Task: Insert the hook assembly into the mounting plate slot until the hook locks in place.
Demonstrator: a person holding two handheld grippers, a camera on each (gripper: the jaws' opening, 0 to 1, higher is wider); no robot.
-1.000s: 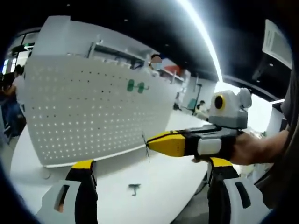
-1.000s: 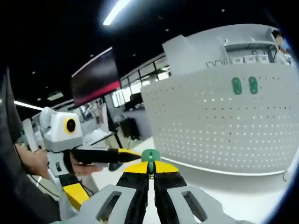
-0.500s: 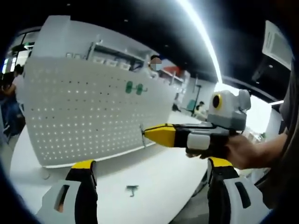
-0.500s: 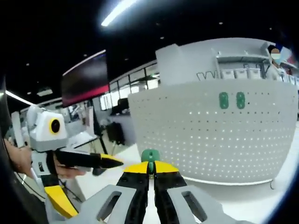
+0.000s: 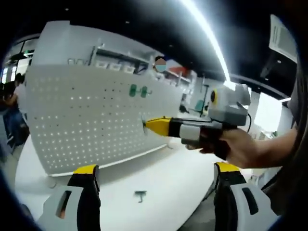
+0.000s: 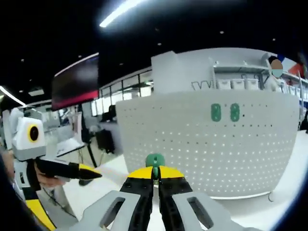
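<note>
- Left gripper view: the left gripper [image 5: 156, 192] hangs with its yellow-tipped jaws spread wide and nothing between them, low over the white round table [image 5: 163, 185].
- A small green hook piece [image 5: 140, 195] lies loose on the table between those jaws, apart from both.
- Behind it stands the white perforated mounting plate [image 5: 91, 115], upright, with two green oval fittings [image 5: 137, 90] already seated high on its face.
- The right gripper [image 5: 146, 124] comes in from the right, held by a hand [image 5: 243, 149]. Over the last second its yellow tip has moved up and leftwards, from over the bare table to a spot right at the plate's face; whether it touches cannot be told.
- Right gripper view: the right gripper's jaws are clenched on a small green hook assembly [image 6: 155, 161], whose rounded head pokes out above the yellow tips.
- The mounting plate now takes up more of this view than a second ago and sits more squarely ahead, so the gripper has been carried nearer and turned towards it.
- The left gripper sits at the left edge, lower and farther out than before.
- Judgement: this is the approach step; the hook is not yet in a slot. Next comes aligning its back with a row of holes and pressing until it locks.
</note>
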